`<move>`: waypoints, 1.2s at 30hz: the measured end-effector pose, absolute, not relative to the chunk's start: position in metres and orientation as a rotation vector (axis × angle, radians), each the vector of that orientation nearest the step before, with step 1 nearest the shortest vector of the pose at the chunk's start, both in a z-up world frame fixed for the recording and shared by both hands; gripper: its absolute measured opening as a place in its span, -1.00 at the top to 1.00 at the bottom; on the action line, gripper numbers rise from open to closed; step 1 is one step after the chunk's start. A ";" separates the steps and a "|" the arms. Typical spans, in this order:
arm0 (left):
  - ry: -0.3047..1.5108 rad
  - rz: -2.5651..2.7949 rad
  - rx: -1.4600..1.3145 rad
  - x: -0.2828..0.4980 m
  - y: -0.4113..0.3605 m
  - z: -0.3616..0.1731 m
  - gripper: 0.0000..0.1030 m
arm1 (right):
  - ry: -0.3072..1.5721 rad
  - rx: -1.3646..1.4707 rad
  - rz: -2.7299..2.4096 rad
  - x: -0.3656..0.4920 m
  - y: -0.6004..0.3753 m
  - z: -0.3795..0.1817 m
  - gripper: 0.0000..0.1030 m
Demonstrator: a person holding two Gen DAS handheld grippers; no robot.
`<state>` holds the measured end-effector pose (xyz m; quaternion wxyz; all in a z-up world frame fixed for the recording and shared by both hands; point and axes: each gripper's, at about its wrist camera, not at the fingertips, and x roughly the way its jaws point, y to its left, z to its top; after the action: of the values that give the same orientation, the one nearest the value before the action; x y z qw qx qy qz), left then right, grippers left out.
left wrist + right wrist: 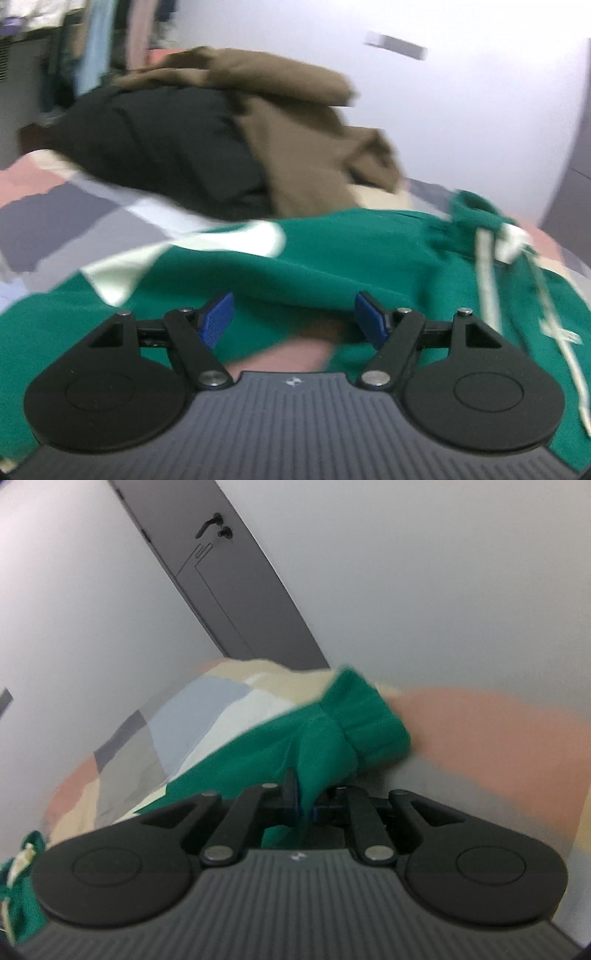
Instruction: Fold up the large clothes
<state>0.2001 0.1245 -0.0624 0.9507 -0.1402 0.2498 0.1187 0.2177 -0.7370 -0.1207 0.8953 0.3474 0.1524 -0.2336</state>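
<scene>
Right now the green sweatshirt (pixel 332 258) lies spread over the patchwork bedcover (pixel 66 218), its body flat and its white drawstrings (pixel 487 280) trailing on the side nearest the grey door (pixel 221 602). Behind the sweatshirt, toward the far edge of the bed, a black garment (pixel 159 147) and a brown one (pixel 288 122) sit in a heap, probably waiting their turn and kept off the folding space.

The right tool (pixel 304 805) is clamped on the sweatshirt's sleeve (pixel 332 746), the cloth pinched between its pads just short of the ribbed cuff (pixel 365 720), which sticks out past the tips. Gripping near the cuff makes sense for a fold: it gives control of the whole sleeve length so it can be carried across the body of the sweatshirt in one piece.

The left tool (pixel 293 319) hangs over the sweatshirt's near edge with its blue pads (pixel 218 321) well apart and nothing between them; a patch of pink bedcover shows just beneath. It looks free to pin or smooth the body while the sleeve is drawn over. Both views are blurred, so finer creases cannot be judged.
</scene>
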 end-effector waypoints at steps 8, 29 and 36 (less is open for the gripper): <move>0.611 0.017 -0.282 0.195 0.042 -0.077 -0.48 | 0.275 0.858 -0.345 0.218 -0.728 -0.125 -0.45; 0.738 0.030 -0.154 0.212 0.008 -0.118 -0.55 | 0.260 0.634 -0.551 0.285 -0.759 -0.117 0.85; 0.764 0.088 -0.240 0.204 0.024 -0.100 -0.55 | 0.170 0.445 -0.476 0.278 -0.712 -0.039 0.85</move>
<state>0.2042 0.0244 -0.0999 0.9199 -0.1167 0.3718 0.0427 0.2776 -0.7122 -0.0387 0.9438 0.2184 0.0832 -0.2336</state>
